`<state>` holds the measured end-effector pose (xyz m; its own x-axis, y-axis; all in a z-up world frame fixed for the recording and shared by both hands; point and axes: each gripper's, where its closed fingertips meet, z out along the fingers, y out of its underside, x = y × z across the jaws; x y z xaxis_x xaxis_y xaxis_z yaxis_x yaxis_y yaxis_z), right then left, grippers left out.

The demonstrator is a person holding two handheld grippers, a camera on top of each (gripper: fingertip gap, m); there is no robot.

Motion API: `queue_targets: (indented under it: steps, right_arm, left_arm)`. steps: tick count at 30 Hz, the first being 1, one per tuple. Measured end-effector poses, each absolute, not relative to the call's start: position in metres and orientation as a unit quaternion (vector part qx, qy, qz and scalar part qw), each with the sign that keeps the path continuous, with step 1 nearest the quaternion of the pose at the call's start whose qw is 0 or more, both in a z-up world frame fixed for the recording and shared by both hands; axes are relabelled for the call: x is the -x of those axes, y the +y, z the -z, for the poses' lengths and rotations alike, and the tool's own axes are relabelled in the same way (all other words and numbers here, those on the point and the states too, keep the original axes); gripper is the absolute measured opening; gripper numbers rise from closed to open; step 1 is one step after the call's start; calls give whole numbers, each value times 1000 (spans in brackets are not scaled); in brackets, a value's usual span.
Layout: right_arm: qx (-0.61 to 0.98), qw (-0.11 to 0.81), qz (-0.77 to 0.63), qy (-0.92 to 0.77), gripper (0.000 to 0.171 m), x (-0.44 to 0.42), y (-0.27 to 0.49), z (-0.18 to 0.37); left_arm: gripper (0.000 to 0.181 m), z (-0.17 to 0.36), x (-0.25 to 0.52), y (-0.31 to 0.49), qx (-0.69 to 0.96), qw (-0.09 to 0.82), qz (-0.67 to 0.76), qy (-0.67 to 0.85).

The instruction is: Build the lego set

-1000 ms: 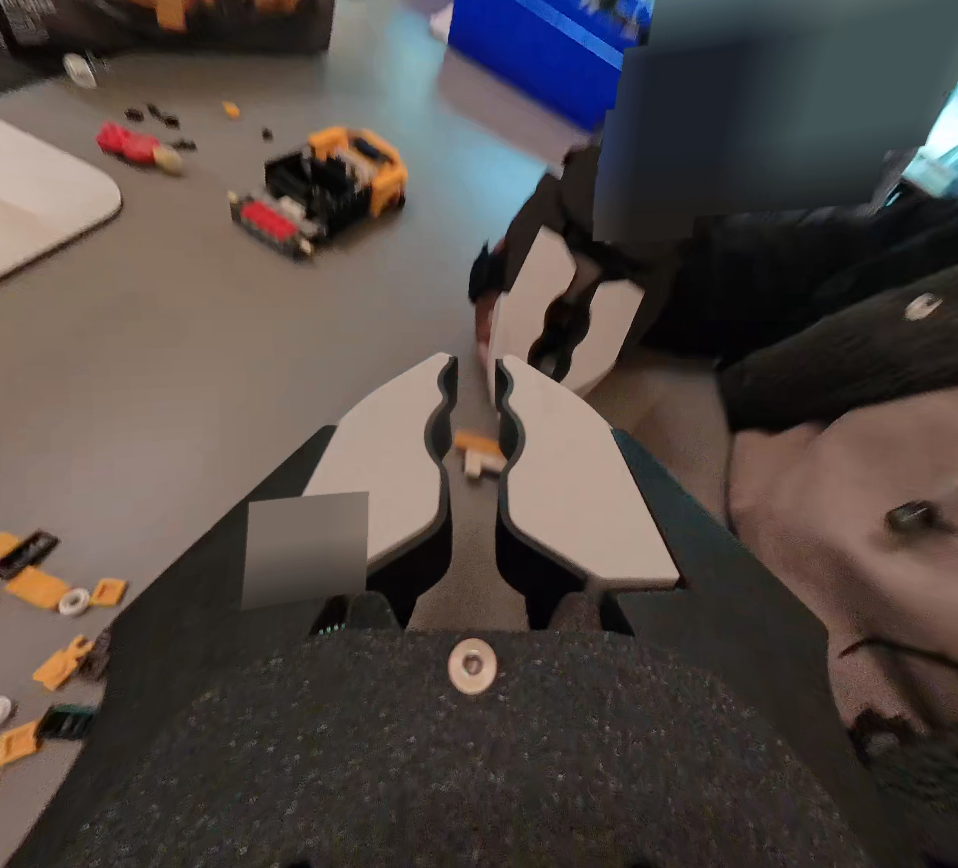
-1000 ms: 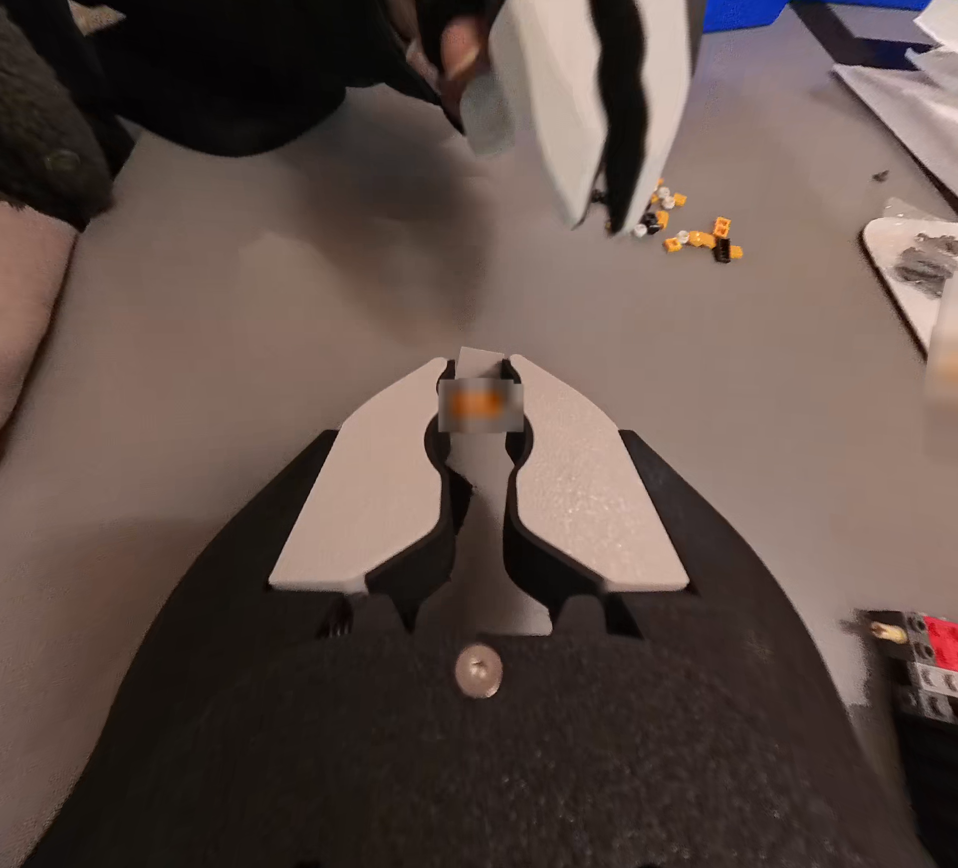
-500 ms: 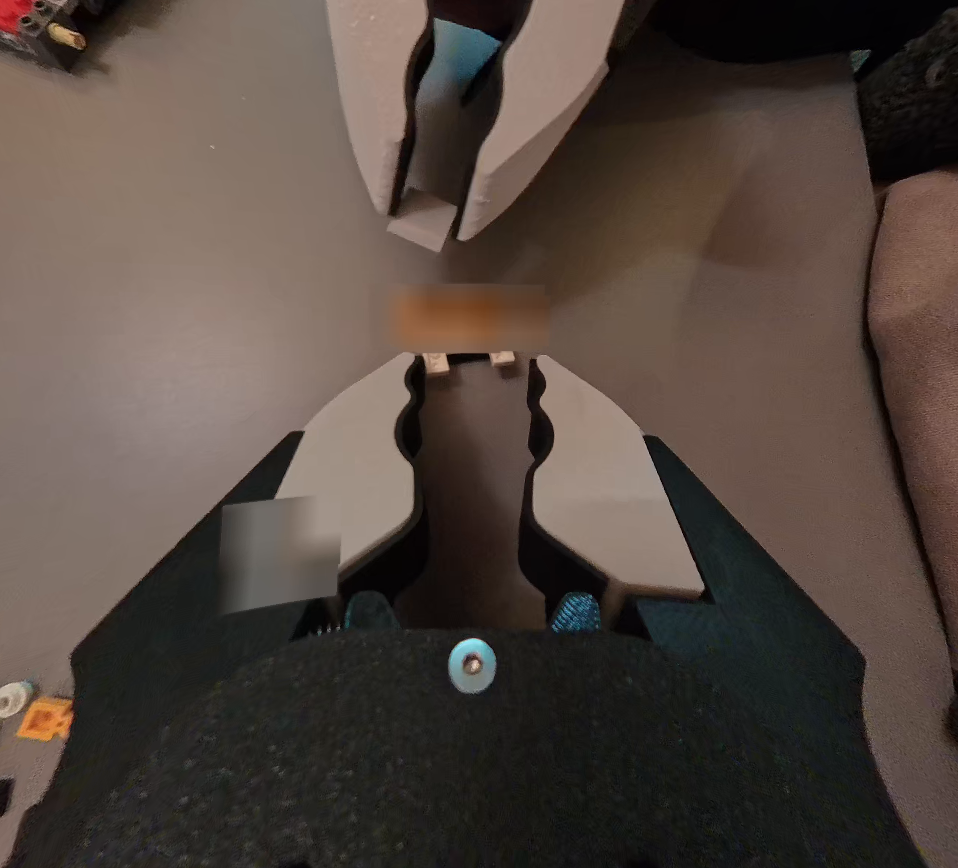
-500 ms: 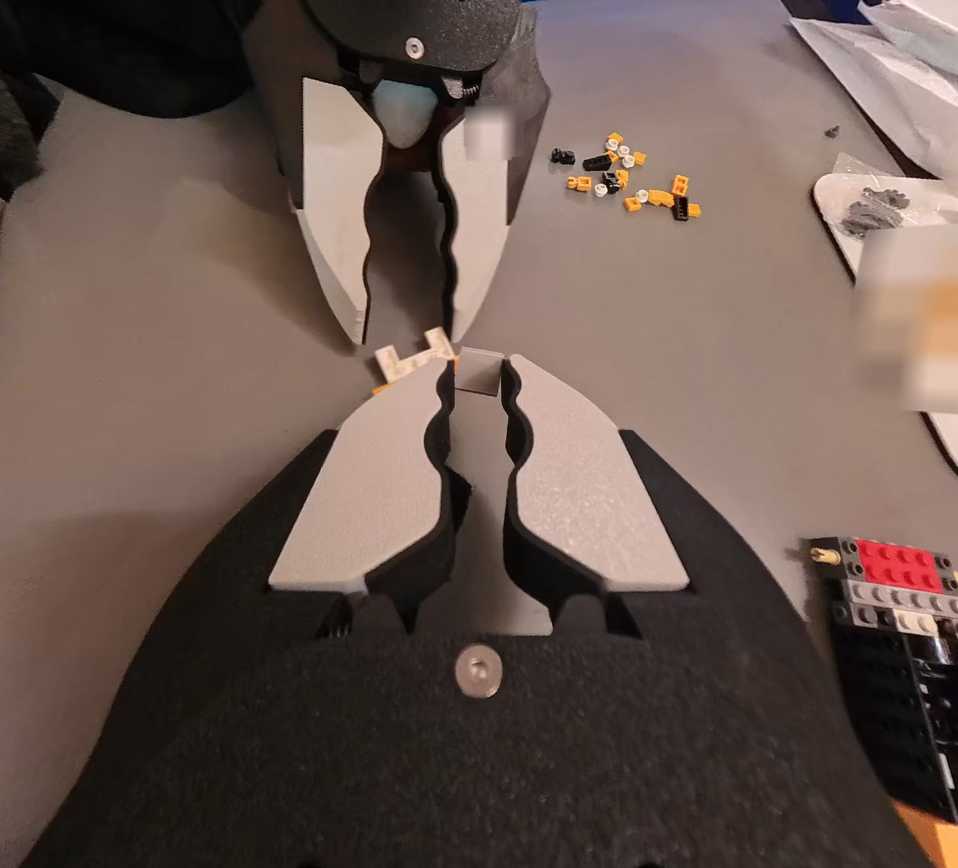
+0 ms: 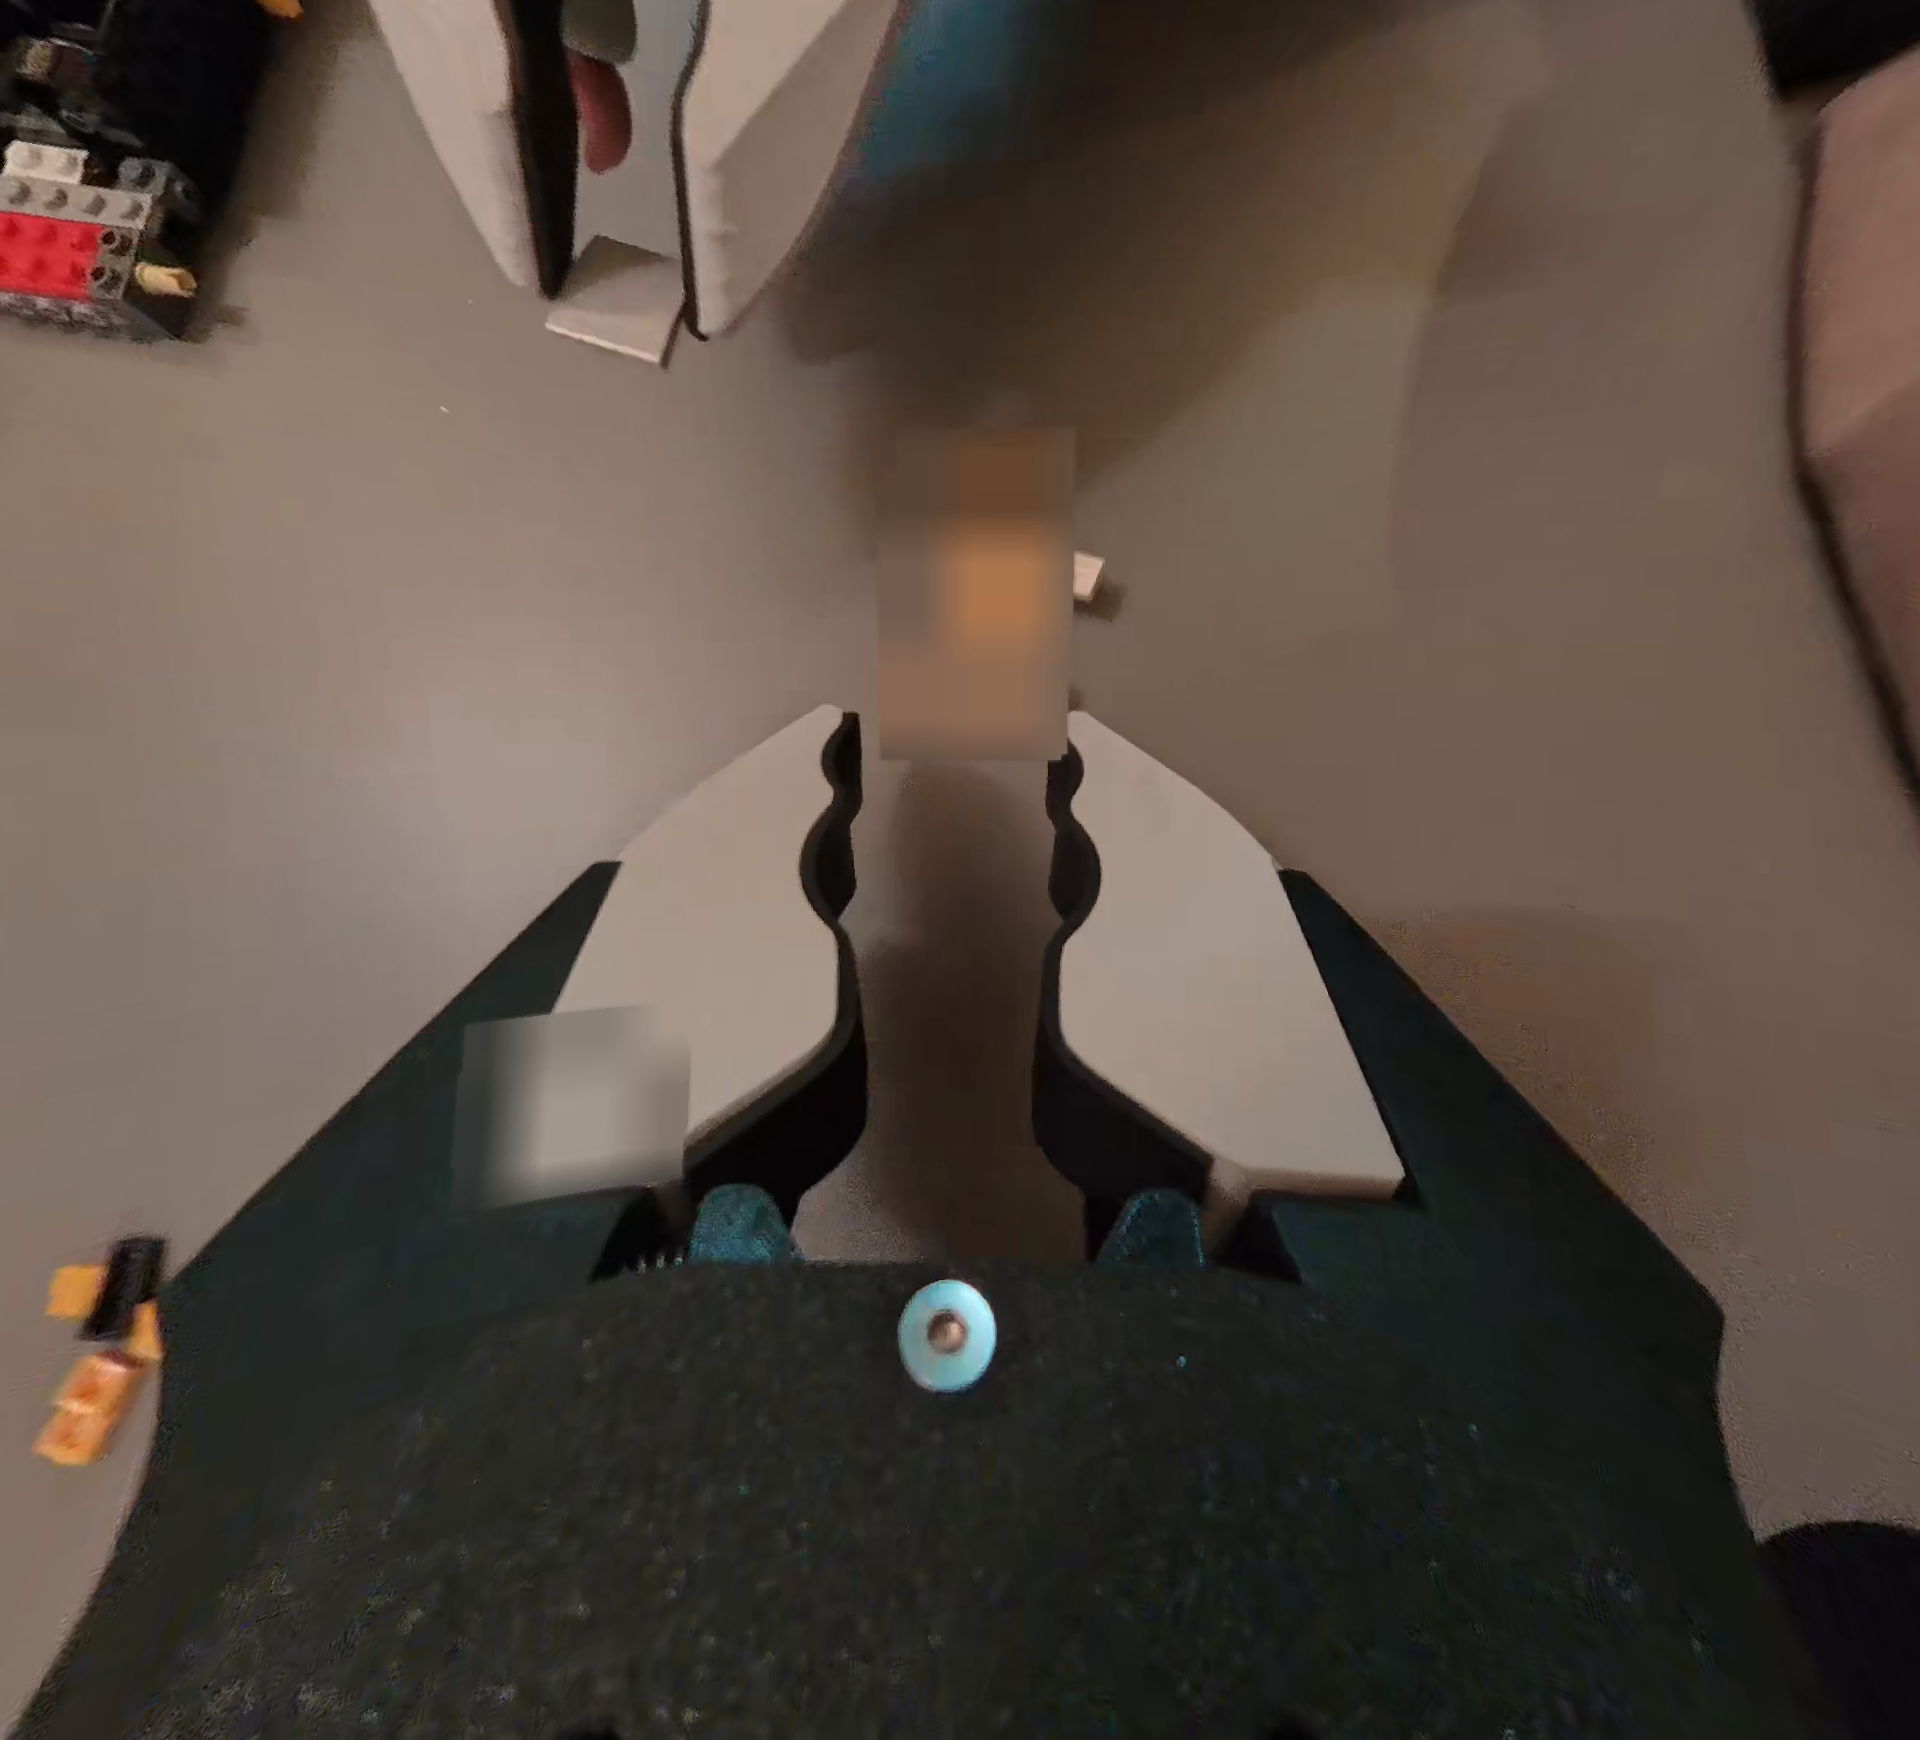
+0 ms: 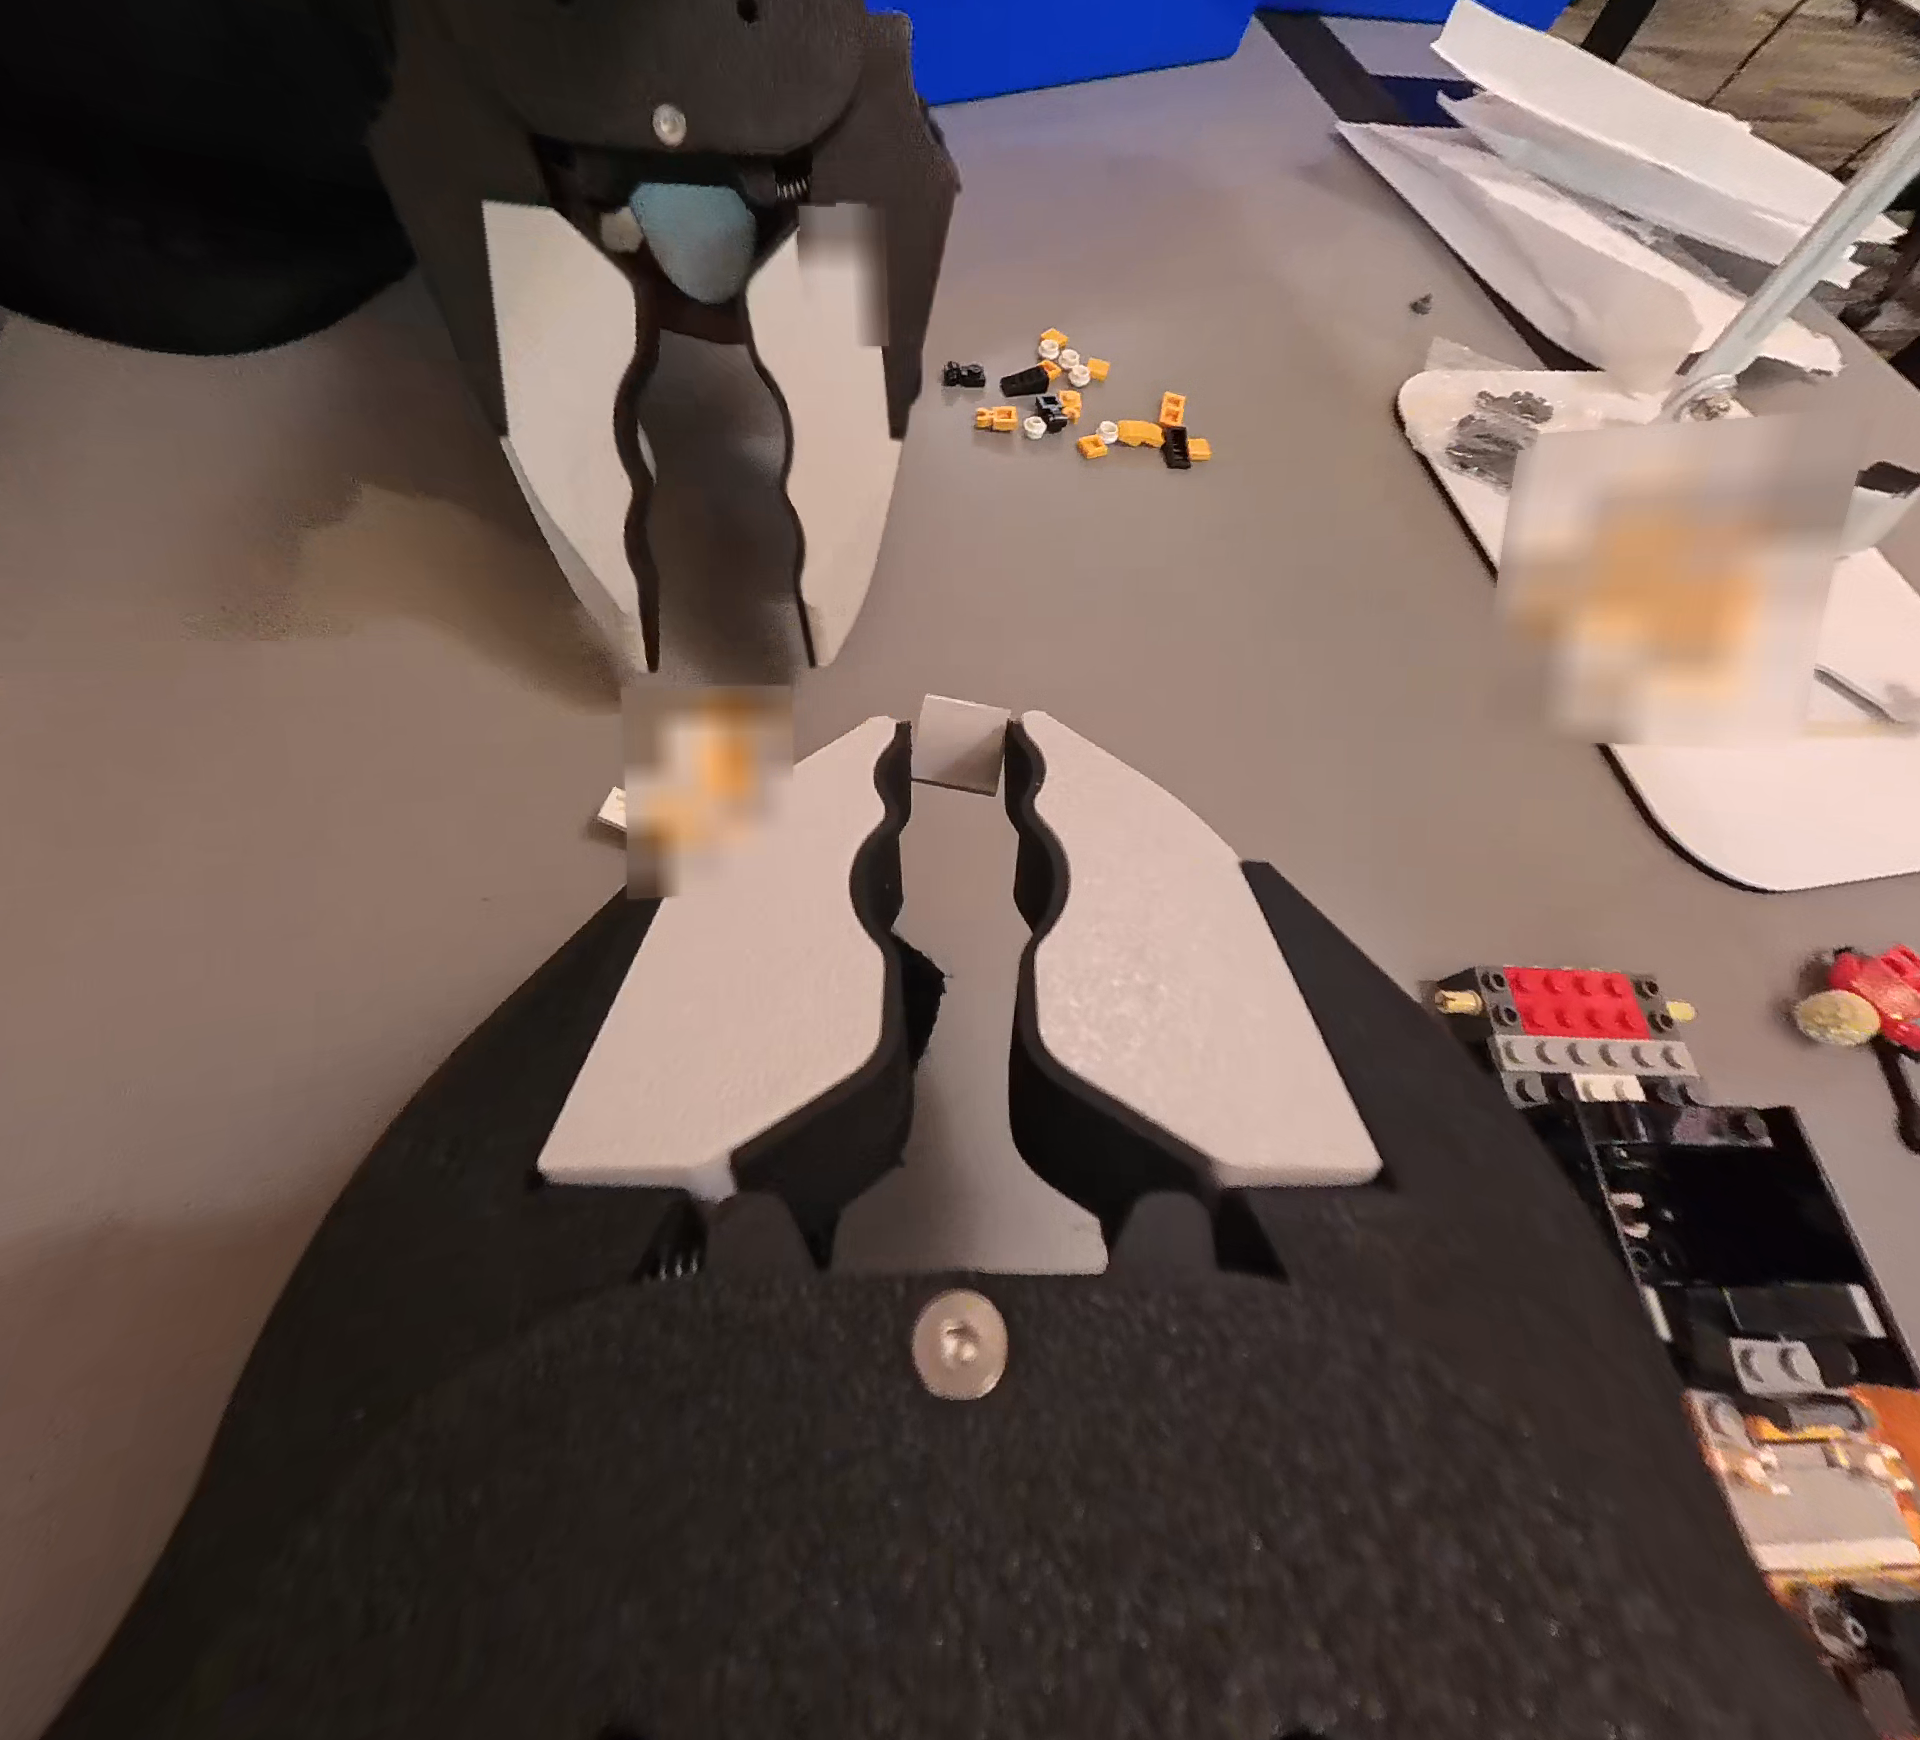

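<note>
The counter (image 6: 312,859) is matt grey and smooth. The right gripper (image 6: 958,734) has a rough, grainy black plastic body, pale grey matt fingers (image 6: 1174,994) with a fine grain, and a dull metal screw (image 6: 958,1358); a smooth grey block (image 6: 958,743) sits between its tips. The left gripper (image 5: 961,734) looks the same. Far off lie small glossy plastic pieces (image 6: 1091,407) in orange, black and white. On the right, the partly built model (image 6: 1704,1202) shows shiny black and red plastic, and crumpled white paper (image 6: 1621,173) lies beyond

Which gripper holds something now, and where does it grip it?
The right gripper pinches a small grey piece at its fingertips. The left gripper is open, holding nothing.
</note>
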<state>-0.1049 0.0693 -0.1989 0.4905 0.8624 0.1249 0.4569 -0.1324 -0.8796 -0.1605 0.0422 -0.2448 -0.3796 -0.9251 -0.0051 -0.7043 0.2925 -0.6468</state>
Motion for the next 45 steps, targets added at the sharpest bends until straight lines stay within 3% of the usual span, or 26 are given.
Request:
queue_targets:
  steps: [6,12,19,27,34,37,41,45]
  right_arm:
    - [725,477,-209,-451,17,99,71,198]
    - [726,473,-208,-454,17,99,71,200]
    - [733,478,-201,-440,17,89,74,198]
    - [759,483,-178,-399,17,78,86,197]
    - [765,481,-178,-388,17,80,87,197]
    - [764,482,-179,-389,17,81,86,196]
    - [764,481,-179,-391,17,82,85,197]
    - [761,479,-189,-396,17,85,84,199]
  left_arm:
    - [47,262,161,36,445,141,239,852]
    - [49,259,158,28,382,92,242,887]
    - [25,260,149,24,457,0,233,859]
    - [25,258,179,62,745,82,200,631]
    - [25,258,228,71,829,132,206,502]
    - [27,259,233,64,831,131,205,501]
    - [47,255,232,51,811,120,223,528]
    - [49,236,241,56,677,144,152,706]
